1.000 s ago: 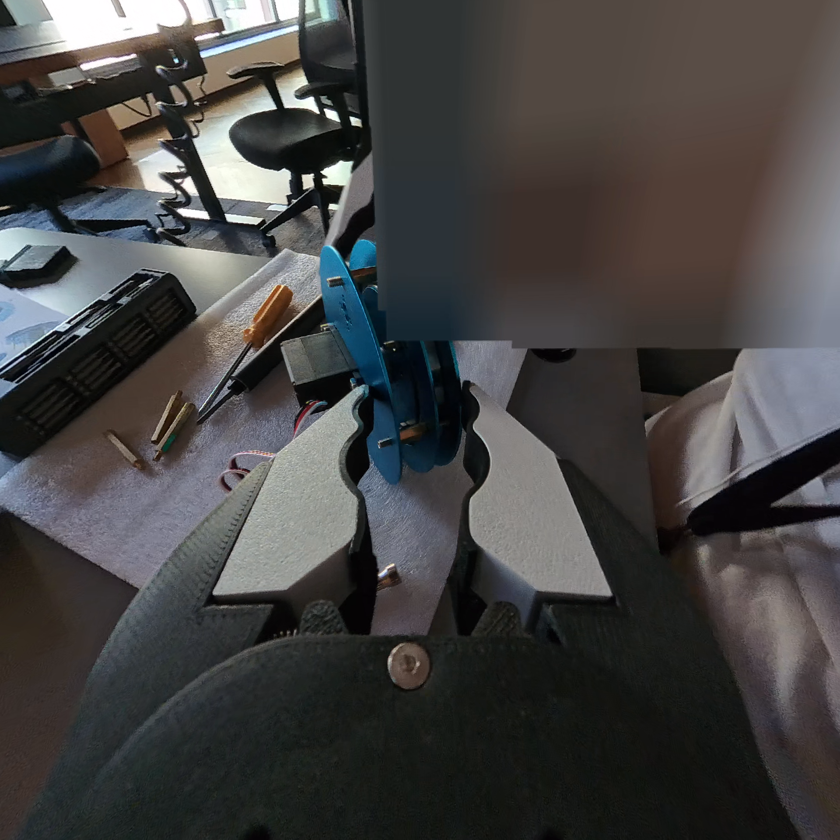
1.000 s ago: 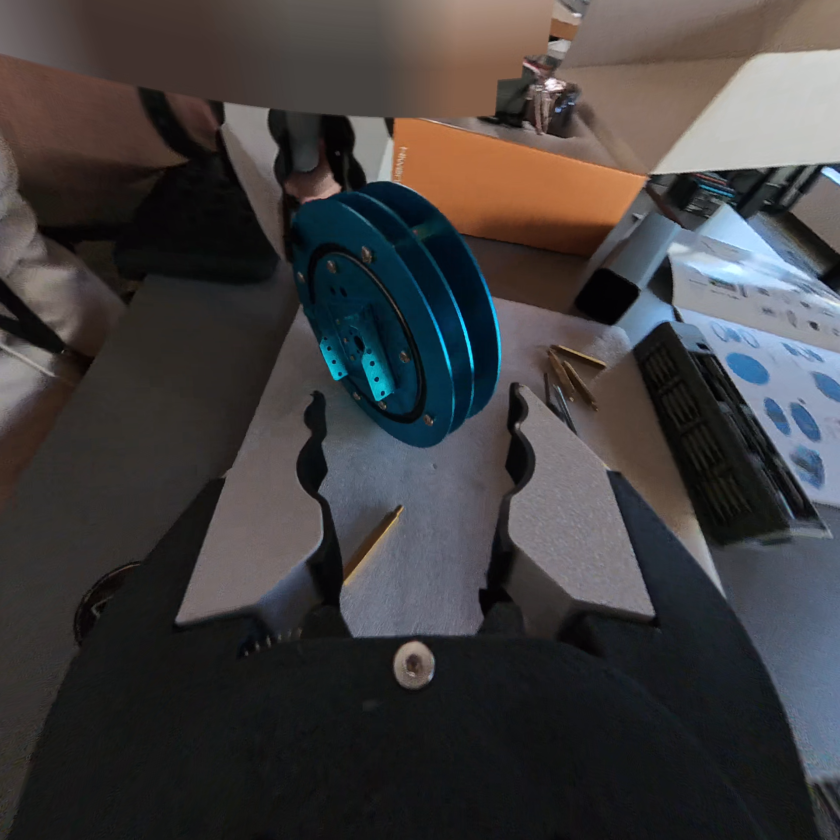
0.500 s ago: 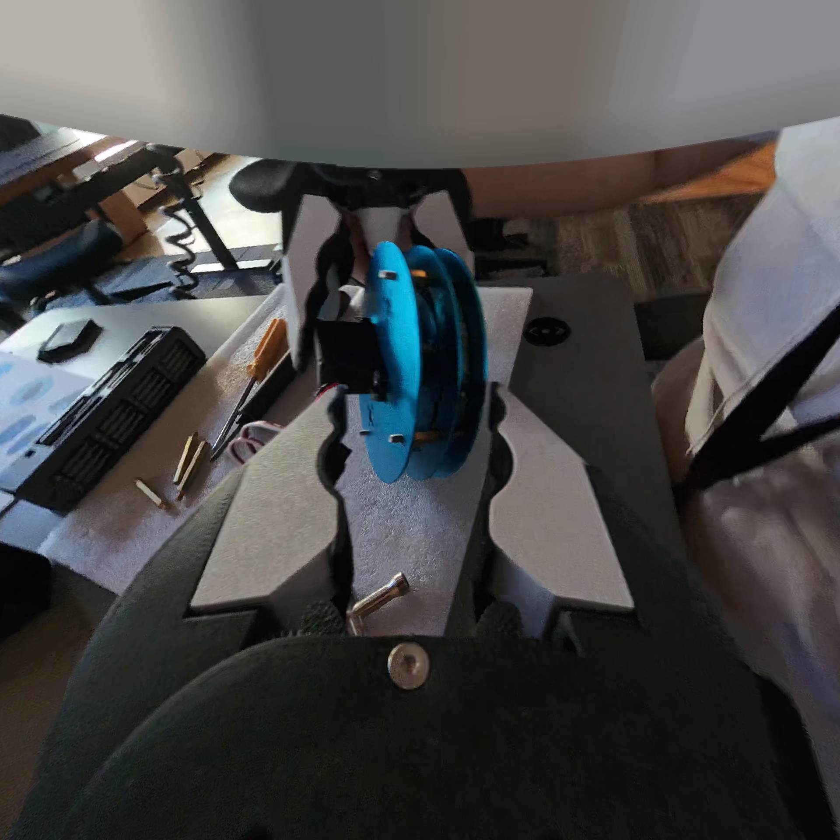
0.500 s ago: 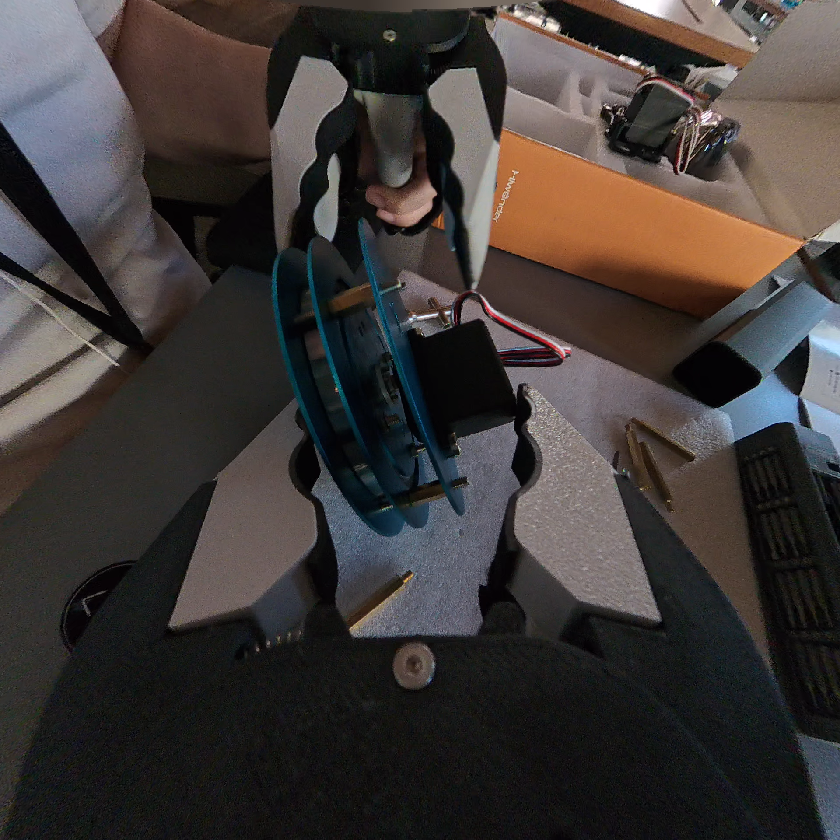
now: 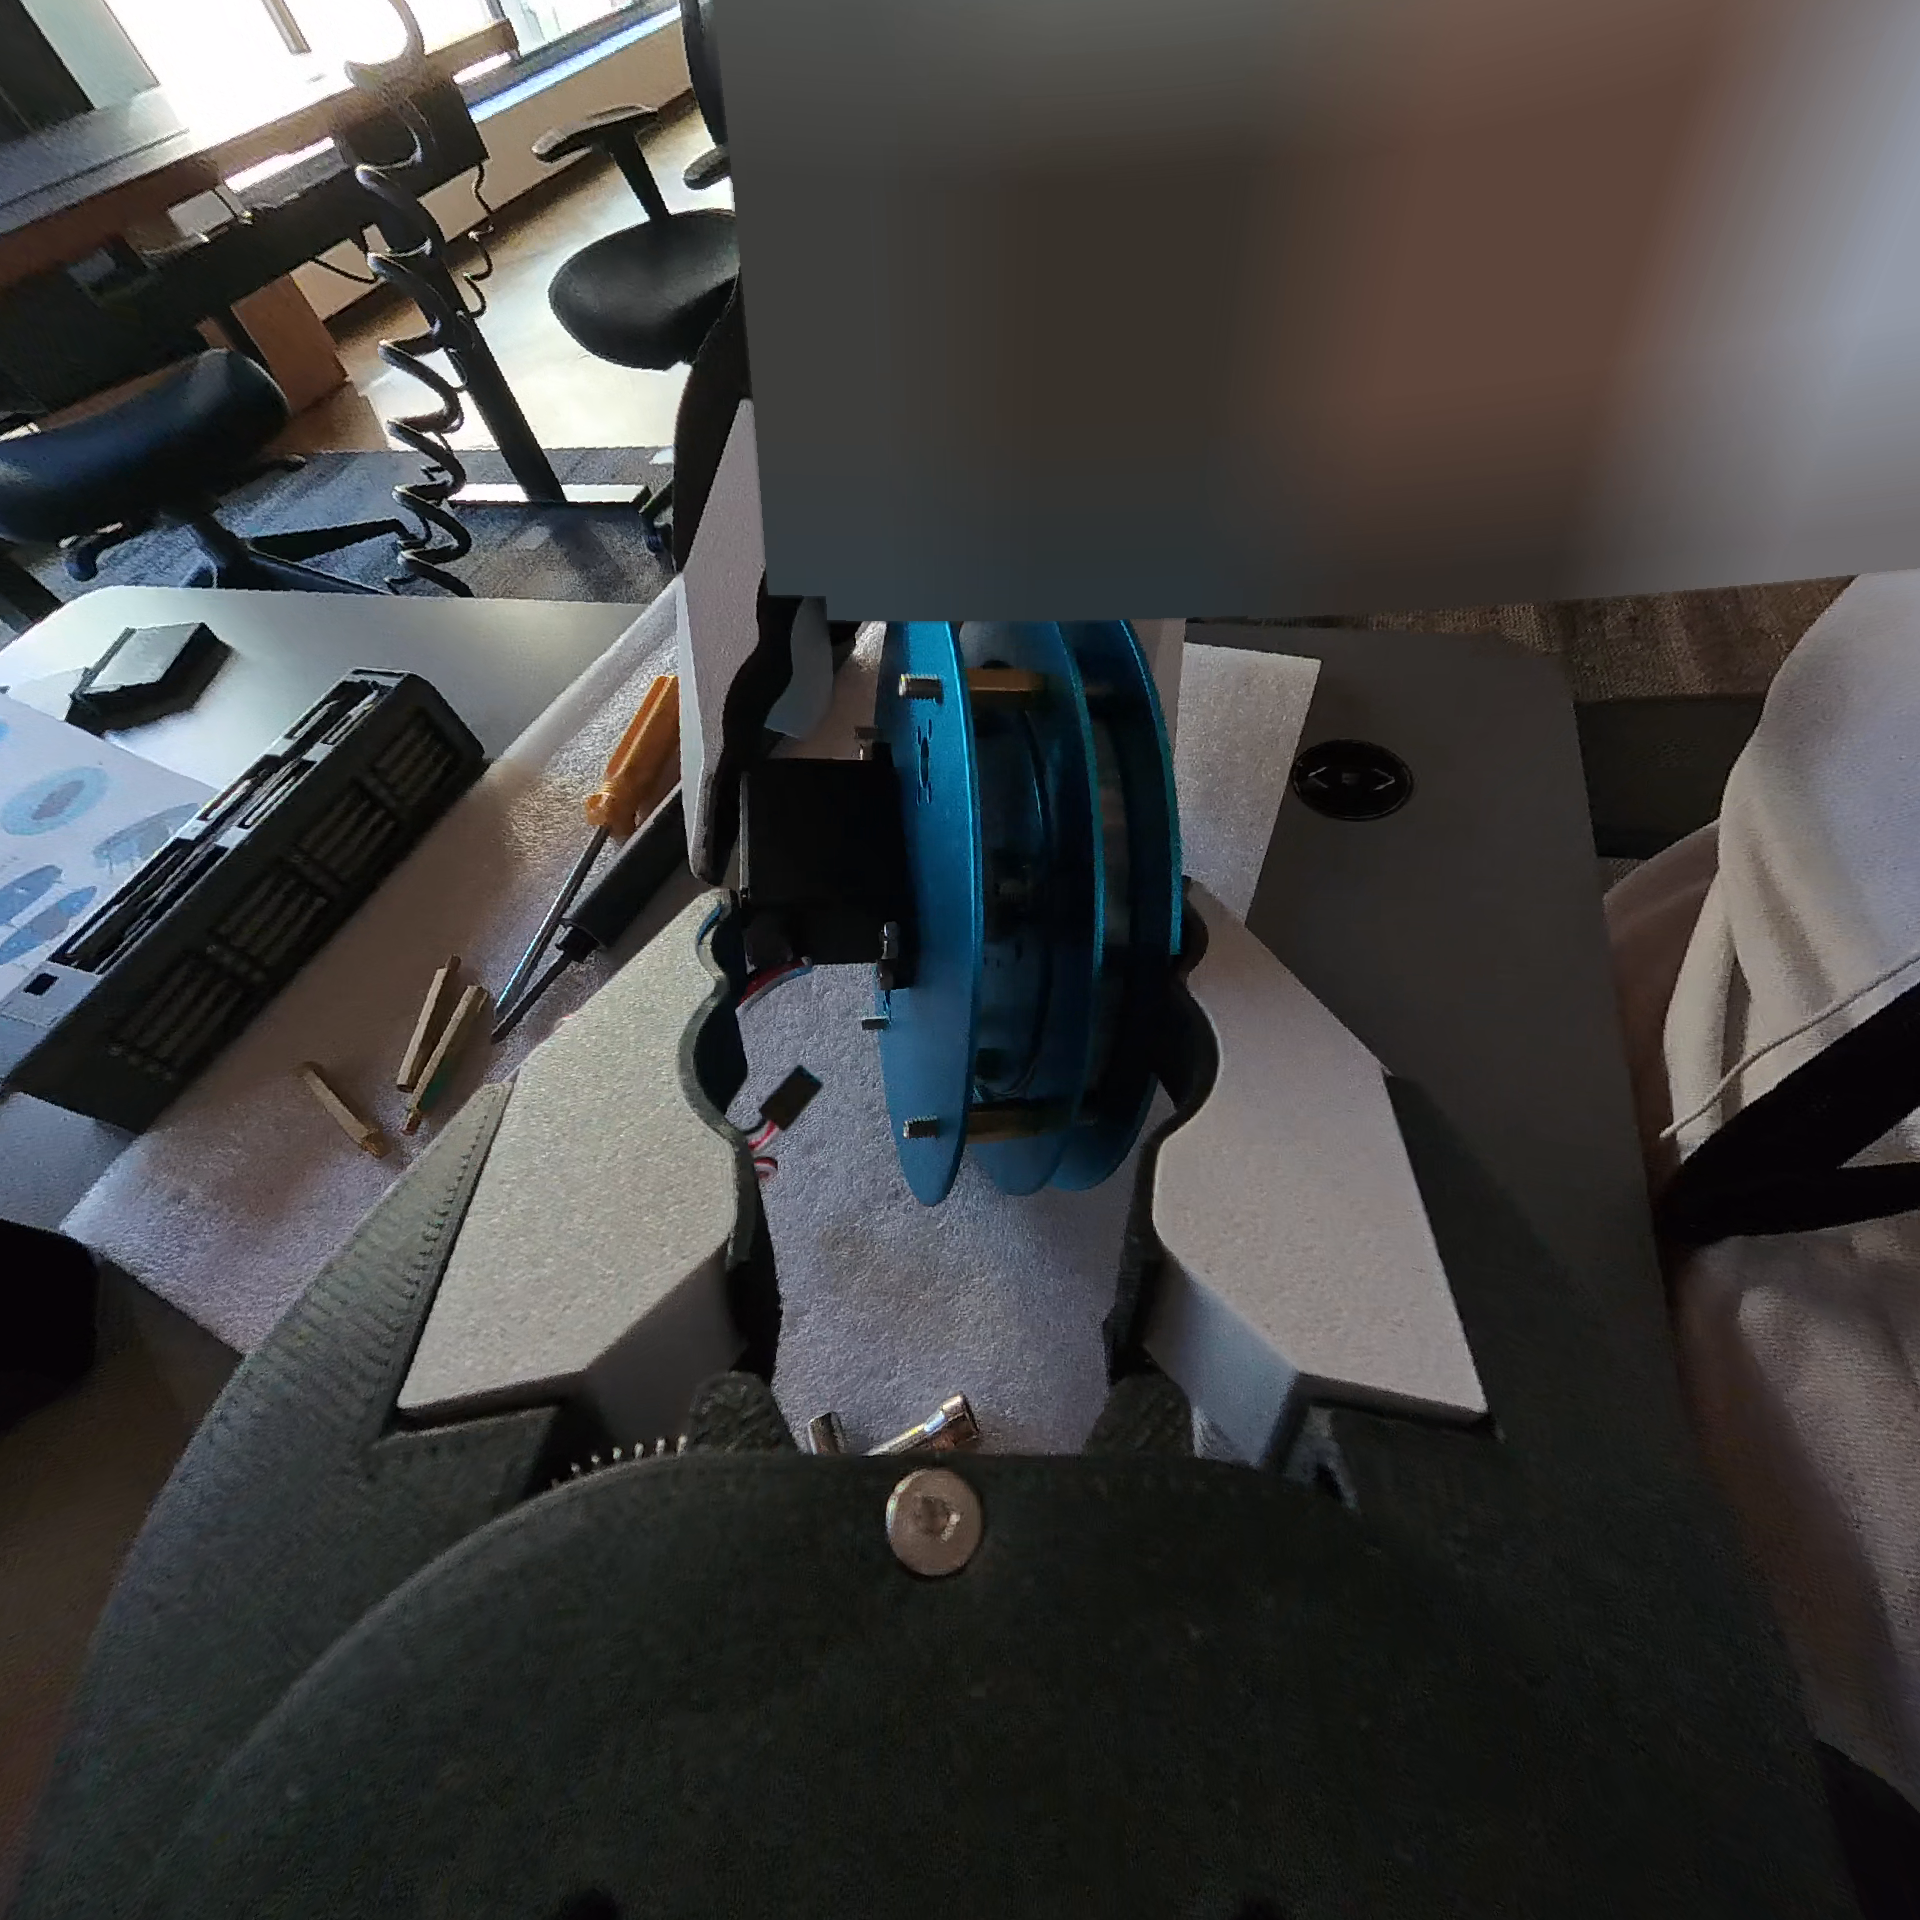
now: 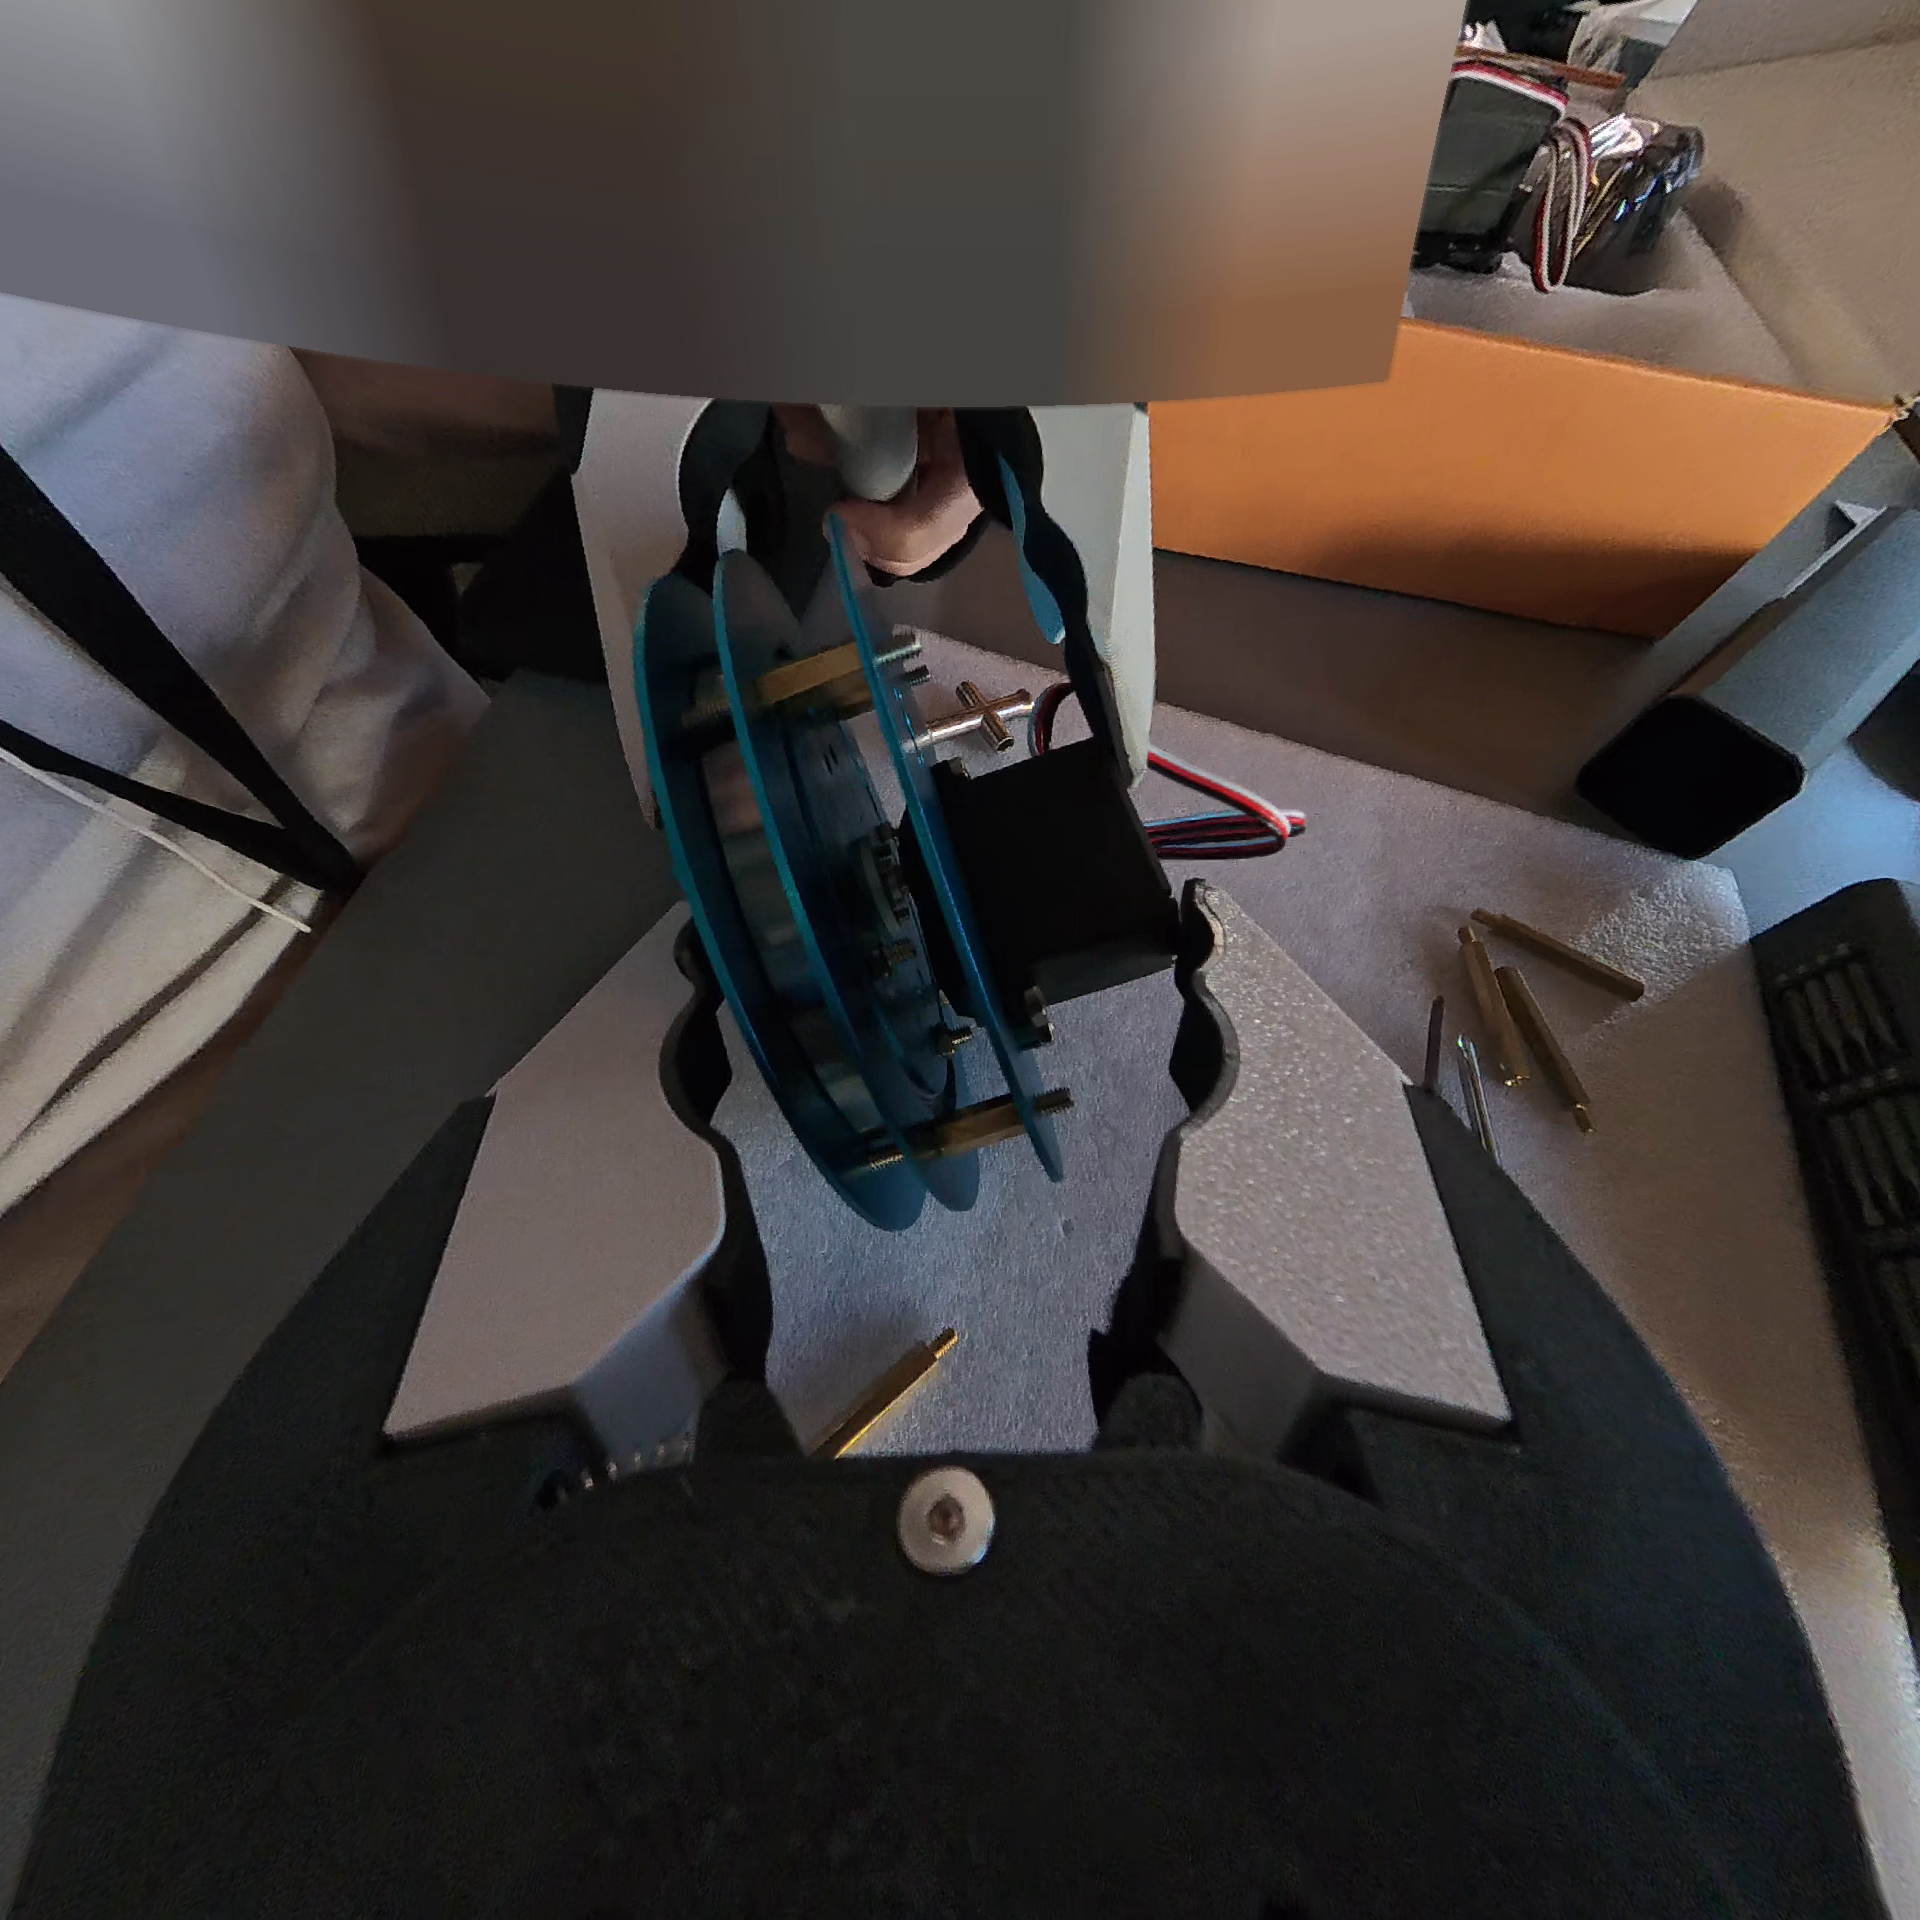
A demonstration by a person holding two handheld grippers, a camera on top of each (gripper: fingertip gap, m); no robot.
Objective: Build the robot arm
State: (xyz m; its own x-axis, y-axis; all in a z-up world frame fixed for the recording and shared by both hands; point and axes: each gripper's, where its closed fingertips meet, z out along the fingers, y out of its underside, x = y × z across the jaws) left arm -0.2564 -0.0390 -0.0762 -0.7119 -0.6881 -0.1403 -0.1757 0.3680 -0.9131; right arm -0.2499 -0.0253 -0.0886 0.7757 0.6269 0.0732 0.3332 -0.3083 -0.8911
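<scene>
A blue disc assembly point(image 5: 925, 1039) of three stacked round plates on brass spacers, with a black servo point(image 5: 821, 831) on one face, stands on edge on a white foam mat point(image 5: 914, 1309). My left gripper point(image 5: 956, 925) is open wide and straddles it. One fingertip touches the outer plate and the other sits just beside the servo. My right gripper point(image 6: 940, 920) faces it from the opposite side, also open wide, with its tips against the outer plate point(image 6: 686, 831) and the servo point(image 6: 1029, 862). Each view shows the other gripper's fingers point(image 6: 1127, 582) beyond the assembly.
Brass standoffs point(image 5: 442, 1029), an orange-handled screwdriver point(image 5: 623, 769) and a black bit case point(image 5: 239, 883) lie left of the assembly. A metal cross wrench point(image 6: 971, 717), a loose standoff point(image 6: 894, 1392) and an orange box point(image 6: 1455, 499) are nearby. A person in white point(image 5: 1818, 935) is close. Left and right tips are no more than a few centimetres apart. My right tips are roughly 12 centimetres from the orange-handled screwdriver point(image 5: 623, 769).
My left gripper was shut on the blue plates and has opened wide, now spanning the servo too. My right gripper has closed in around the assembly, which now shows edge-on; its jaw width is unchanged.
</scene>
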